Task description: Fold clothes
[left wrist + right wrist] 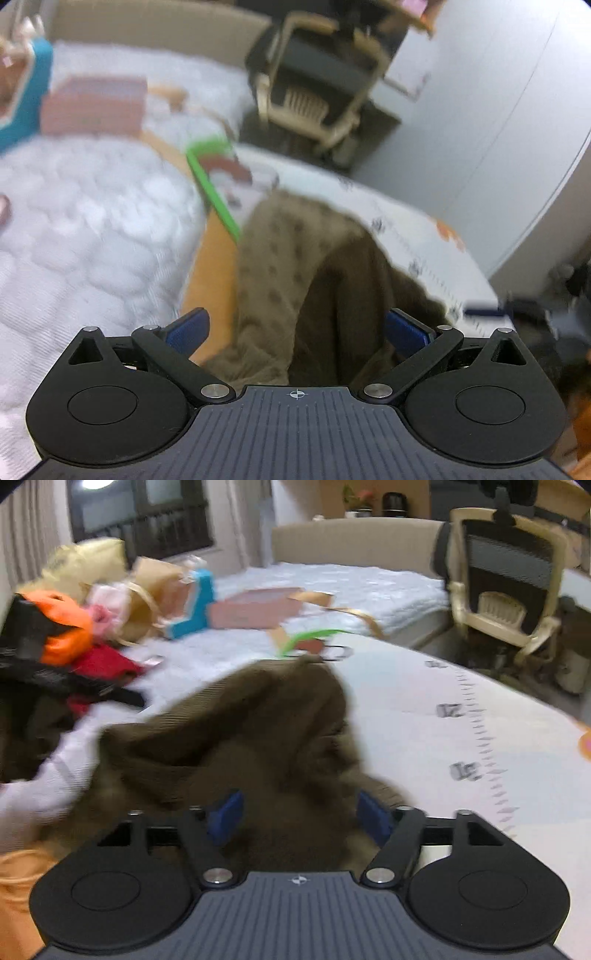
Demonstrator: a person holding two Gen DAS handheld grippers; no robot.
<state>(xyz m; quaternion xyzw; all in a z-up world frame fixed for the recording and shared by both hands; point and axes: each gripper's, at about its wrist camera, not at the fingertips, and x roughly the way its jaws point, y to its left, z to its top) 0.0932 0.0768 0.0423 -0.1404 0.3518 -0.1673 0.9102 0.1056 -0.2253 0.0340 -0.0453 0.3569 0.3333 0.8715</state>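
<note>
— Left wrist view: how does the left gripper point(295, 328) stand?

— Jaws wide, brown garment point(295, 266) bunched between them, unpinched. The right gripper point(299, 812) is the same over the white mat point(443, 720).

— Step?

— Probably spreading it flat; next needs an edge pinched.

— Containers?

— Far off on the bed point(351, 583), a pink box point(255, 609); contents unclear.

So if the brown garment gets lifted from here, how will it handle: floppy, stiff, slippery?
Probably floppy: the brown garment lies bunched in soft folds over the mat. Its ribbed, knit-looking surface suggests it should grip rather than slide. It looks thick, so likely a bit heavy, and it may sag between the left hand-held gripper and the right hand-held gripper.
</note>
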